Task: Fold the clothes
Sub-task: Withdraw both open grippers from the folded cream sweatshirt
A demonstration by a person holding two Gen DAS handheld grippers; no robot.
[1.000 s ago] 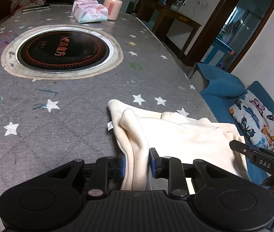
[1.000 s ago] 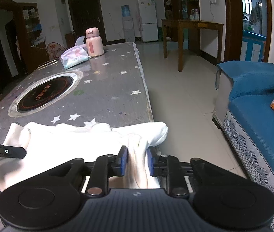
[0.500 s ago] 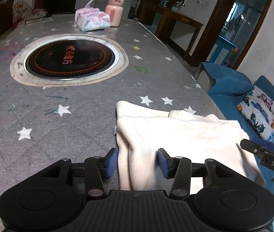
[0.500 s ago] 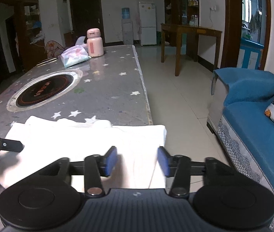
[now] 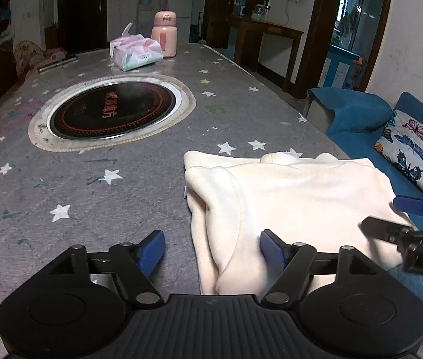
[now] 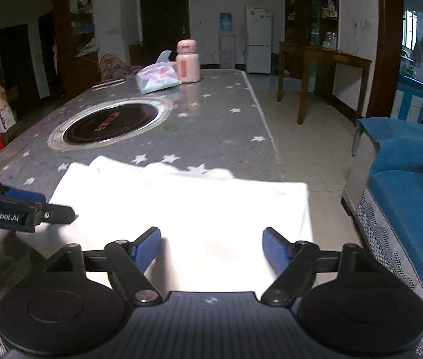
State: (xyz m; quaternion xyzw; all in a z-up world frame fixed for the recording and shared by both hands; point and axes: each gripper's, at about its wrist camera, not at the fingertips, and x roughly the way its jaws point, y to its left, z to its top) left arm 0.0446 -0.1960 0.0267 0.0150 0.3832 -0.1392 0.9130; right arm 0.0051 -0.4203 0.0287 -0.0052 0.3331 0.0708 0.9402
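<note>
1. Garment (image 5: 289, 191): cream, folded, lying on the table (image 5: 121, 185) at its near corner.
2. Left gripper (image 5: 211, 251): fingers spread, released, astride the garment's left edge.
3. Right gripper (image 6: 211, 248): fingers spread, holding nothing, above the garment.

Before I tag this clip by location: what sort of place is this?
Most likely a home living and dining room: a table with a built-in cooktop, a blue sofa, and a white fridge beside a water dispenser.
</note>
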